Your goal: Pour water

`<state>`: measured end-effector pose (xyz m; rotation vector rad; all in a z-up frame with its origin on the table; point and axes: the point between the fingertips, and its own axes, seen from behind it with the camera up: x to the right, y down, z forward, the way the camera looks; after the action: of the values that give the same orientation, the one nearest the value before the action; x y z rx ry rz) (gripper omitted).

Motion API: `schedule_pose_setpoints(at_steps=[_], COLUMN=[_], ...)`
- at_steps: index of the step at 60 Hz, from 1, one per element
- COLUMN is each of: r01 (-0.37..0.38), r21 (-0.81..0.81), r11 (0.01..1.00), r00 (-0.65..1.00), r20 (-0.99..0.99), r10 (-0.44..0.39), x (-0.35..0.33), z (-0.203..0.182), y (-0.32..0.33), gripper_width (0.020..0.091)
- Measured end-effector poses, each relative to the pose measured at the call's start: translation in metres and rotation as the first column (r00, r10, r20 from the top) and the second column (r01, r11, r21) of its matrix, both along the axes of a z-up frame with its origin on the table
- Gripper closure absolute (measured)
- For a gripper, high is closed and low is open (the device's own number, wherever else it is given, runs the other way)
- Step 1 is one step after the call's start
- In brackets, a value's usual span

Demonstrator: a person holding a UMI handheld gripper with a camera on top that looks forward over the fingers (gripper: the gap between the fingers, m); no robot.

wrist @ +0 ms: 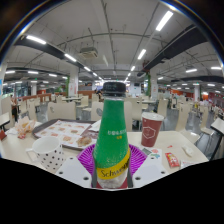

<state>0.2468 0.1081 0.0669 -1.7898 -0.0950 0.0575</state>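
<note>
Green bottle stands upright between the hand-held gripper's 2 fingers, pink pads clamped on its lower body. Red cup on tabletop beyond, right.

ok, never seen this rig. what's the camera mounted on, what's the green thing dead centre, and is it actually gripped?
There is no robot arm. A person carries a hand-held two-finger gripper, and the single wide-angle camera rides on it, looking forward along its jaws, hence the fisheye curve.

The green plastic bottle with a green cap and yellow label stands upright between the jaws. The purple-pink shapes on either side of it are the gripper's own pads. They sit close against the bottle, but the view cannot confirm that they press on it.

Everything rests on a white table. Right of the bottle stands a red paper cup; to its left are a white patterned cup and a printed tray. Behind is a large hall with tables and ceiling strip lights.
</note>
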Motion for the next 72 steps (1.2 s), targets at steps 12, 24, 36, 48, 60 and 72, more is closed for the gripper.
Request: schedule_pose_setpoints(at_steps=[12,24,36,48,60,72], r01=[0.006,0.017,0.114,0.193,0.179,0.168], r21=[-0.003,-0.186,-0.286,-0.376,-0.393,-0.38], r11=[1.0,0.982,0.951,0.906,0.902,0.909], r00=[1.0,1.0,0.992,0.978,0.974,0.985], r20=[0.006,0.007,-0.026,-0.004,-0.059,0.027], r10=[-0.006,-0.016,-0.127,-0.21,-0.219,-0.171], x=[0.002,0.001,-0.001,-0.056,-0.171,-0.263], z=[0.002,-0.015,0.018,0.081,0.147,0.183], y=[0.001,-0.012,-0.065,-0.147,-0.209,-0.241], gripper_width=[0.0699,0.0315,0.0252,0.0252,0.0255,0.0256])
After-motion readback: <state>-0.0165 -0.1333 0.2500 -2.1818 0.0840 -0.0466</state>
